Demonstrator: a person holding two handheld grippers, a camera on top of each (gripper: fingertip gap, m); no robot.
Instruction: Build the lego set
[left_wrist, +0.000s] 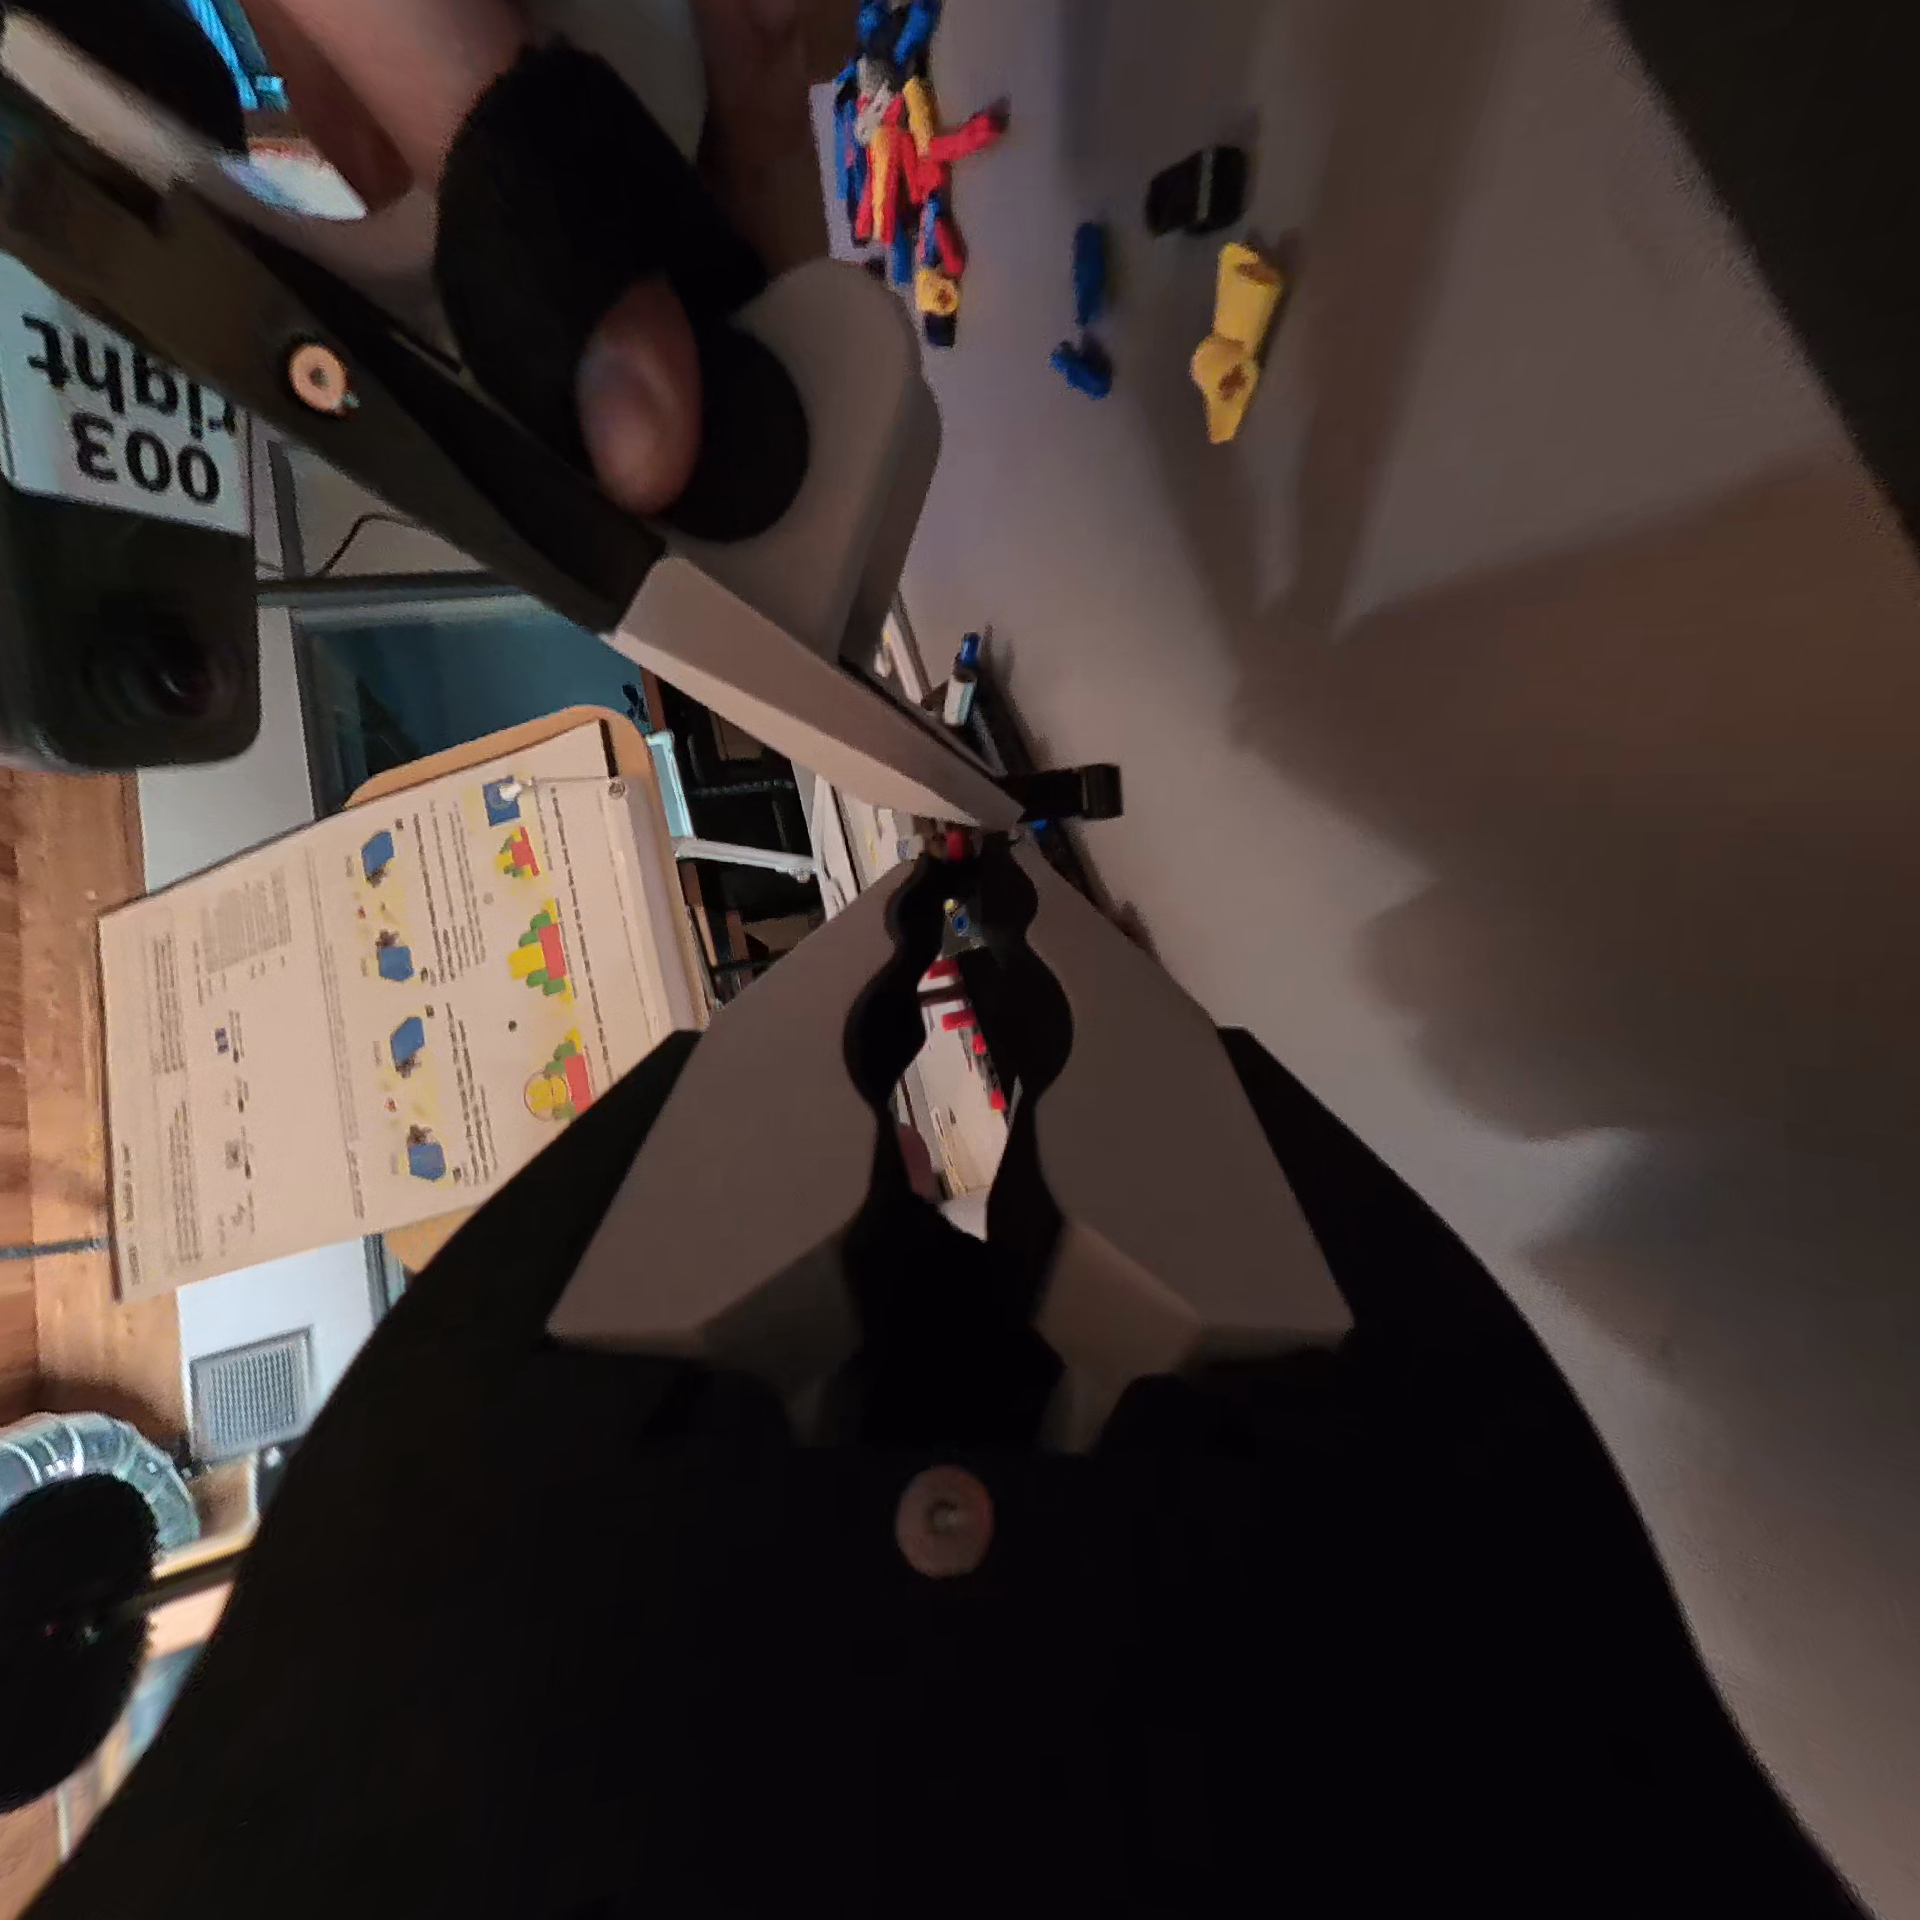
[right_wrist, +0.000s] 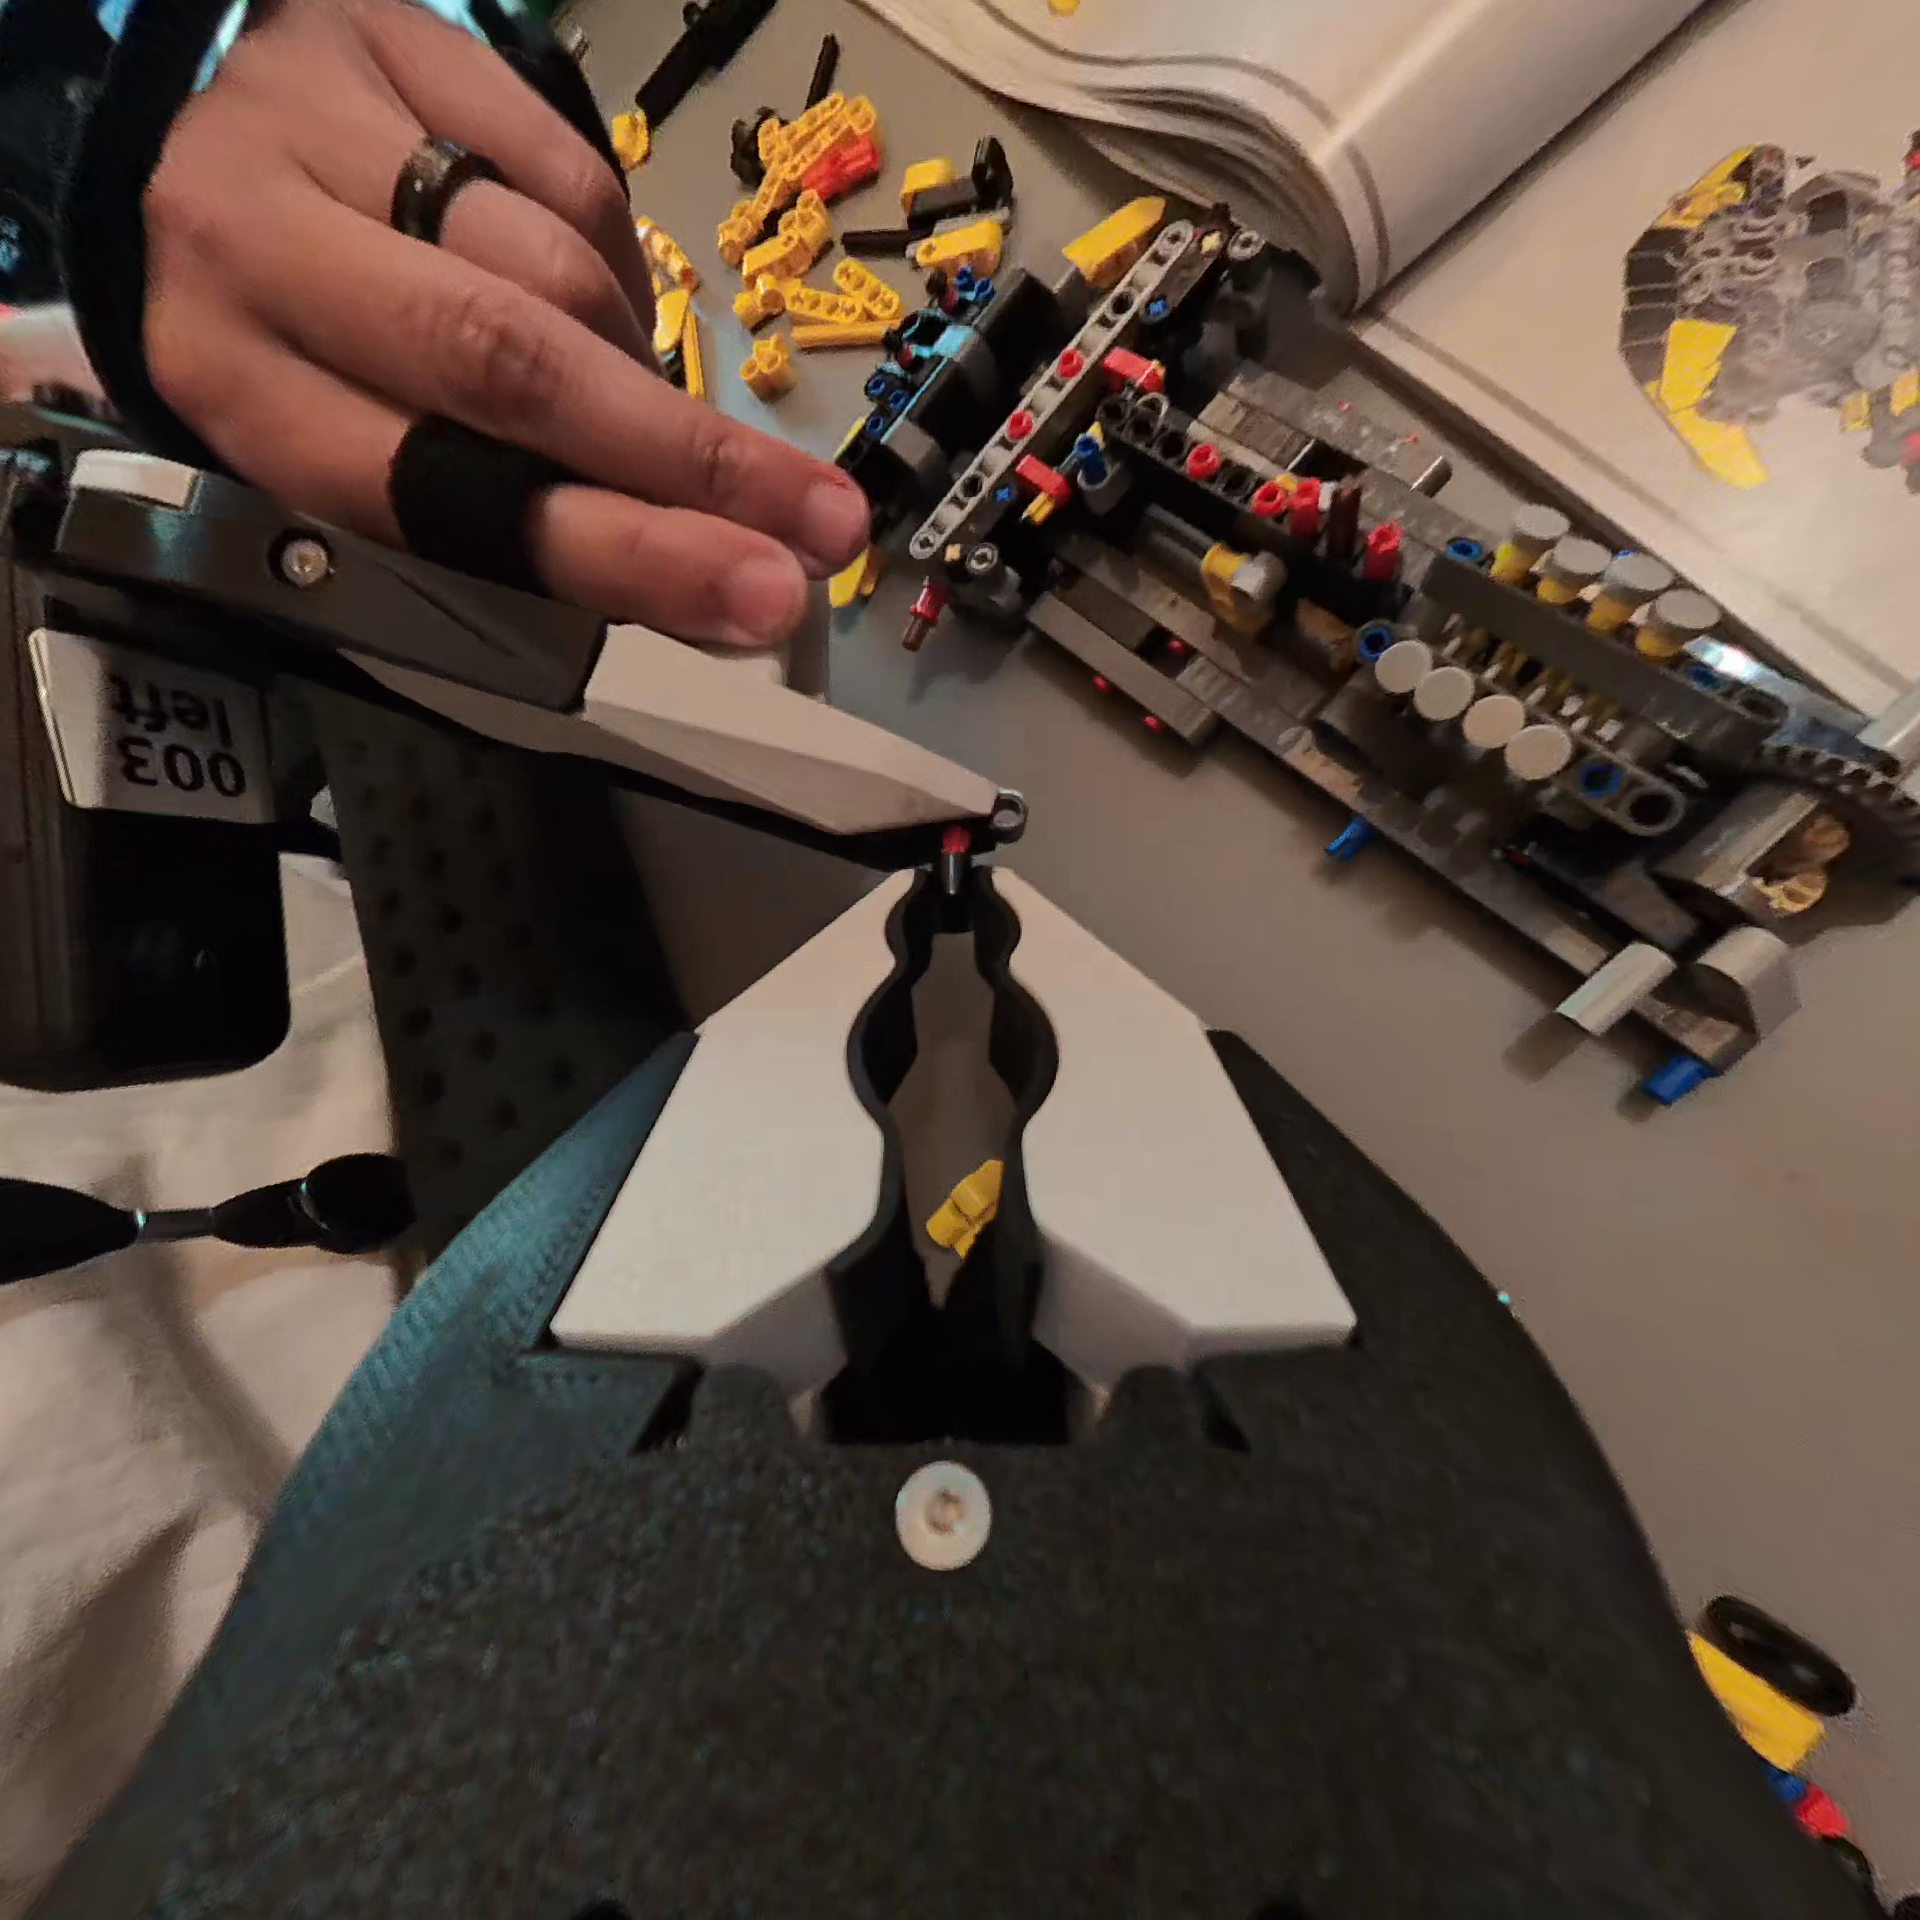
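In the right wrist view my right gripper is shut on a small red and black pin. My left gripper comes in from the left, shut on a small grey connector with a hole. The pin's red end sits right under that connector. In the left wrist view my left gripper and the right gripper's tip meet above the table edge, with a small dark piece just beyond them. The large dark grey Technic build lies on the grey table.
An open instruction book lies behind the build, beside loose yellow pieces. A yellow piece lies under my right fingers. A red, blue and yellow pile, a yellow piece and a blue piece lie farther off. My two grippers' fingertips are within a few centimetres of each other.
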